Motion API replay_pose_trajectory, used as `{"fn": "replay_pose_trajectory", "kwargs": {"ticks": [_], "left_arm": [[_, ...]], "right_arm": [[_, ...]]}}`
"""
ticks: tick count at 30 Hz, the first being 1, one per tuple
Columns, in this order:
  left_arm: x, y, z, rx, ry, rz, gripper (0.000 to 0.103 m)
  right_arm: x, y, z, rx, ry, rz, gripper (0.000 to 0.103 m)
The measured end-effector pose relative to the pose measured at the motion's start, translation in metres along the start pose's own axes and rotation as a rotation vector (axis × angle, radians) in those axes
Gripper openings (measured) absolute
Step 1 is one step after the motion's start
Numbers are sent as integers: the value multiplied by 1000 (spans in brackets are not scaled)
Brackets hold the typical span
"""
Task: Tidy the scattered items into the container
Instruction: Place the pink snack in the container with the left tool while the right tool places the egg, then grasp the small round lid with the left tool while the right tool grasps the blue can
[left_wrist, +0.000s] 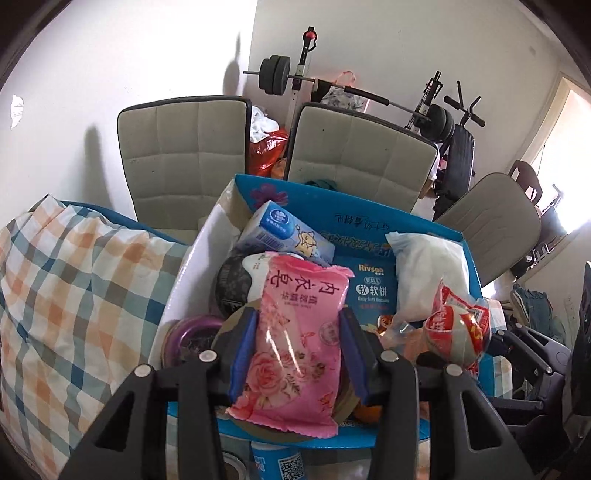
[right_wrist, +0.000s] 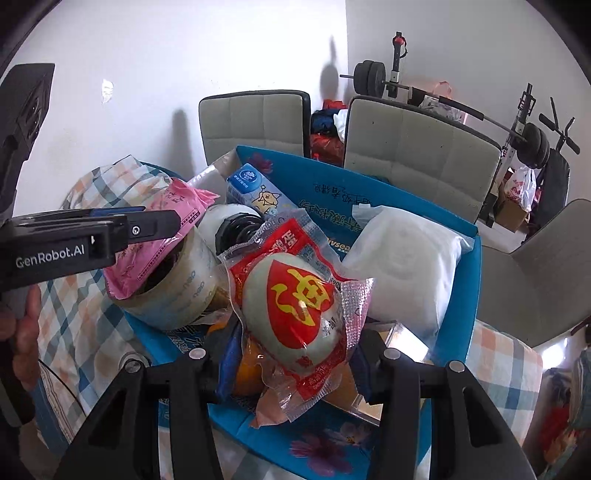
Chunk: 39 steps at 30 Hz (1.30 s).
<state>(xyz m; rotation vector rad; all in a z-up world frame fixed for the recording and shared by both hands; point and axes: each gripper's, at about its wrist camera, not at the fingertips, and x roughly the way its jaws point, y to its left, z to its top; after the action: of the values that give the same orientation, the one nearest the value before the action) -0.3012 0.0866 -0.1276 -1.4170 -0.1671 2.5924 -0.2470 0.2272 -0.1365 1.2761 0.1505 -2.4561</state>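
1. Left gripper (left_wrist: 297, 343) points steeply down over the blue box (left_wrist: 369, 218), its blue pads pressed against both sides of a pink soap packet (left_wrist: 295, 332), which stands upright between them above the box's near edge
2. Right gripper (right_wrist: 295, 354) is tilted down at a similar slope, its jaws closed on a vacuum-packed egg in a red and clear wrapper (right_wrist: 295, 306), held above the box's contents
3. Seen from the right wrist view, the left gripper reaches in level from the left edge, with the person's hand (right_wrist: 22, 332) gripping the handle below it
4. Inside the box lie a roll of clear tape (right_wrist: 177, 291), a blue tissue pack (left_wrist: 284, 230), a white bag (left_wrist: 428, 273) and a blue biscuit box (left_wrist: 373, 288)
5. The blue box sits on a checked cloth (left_wrist: 66, 288), with grey chairs (left_wrist: 184, 147) behind it
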Motion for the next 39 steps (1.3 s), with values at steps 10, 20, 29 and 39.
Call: {"fn": "replay_pose_trajectory", "kwargs": {"ticks": [10, 20, 29, 39], "left_arm": [[-71, 43, -11, -169, -147, 14, 90], [-41, 114, -125, -305, 52, 172, 93], [-18, 123, -173, -315, 131, 265, 91], [-4, 116, -183, -303, 179, 217, 91]], "right_arm": [[-8, -16, -3, 102, -6, 19, 72], [-71, 37, -21, 68, -153, 112, 76], [27, 108, -80, 108, 128, 185, 75], [80, 106, -107, 135, 249, 130, 51]]}}
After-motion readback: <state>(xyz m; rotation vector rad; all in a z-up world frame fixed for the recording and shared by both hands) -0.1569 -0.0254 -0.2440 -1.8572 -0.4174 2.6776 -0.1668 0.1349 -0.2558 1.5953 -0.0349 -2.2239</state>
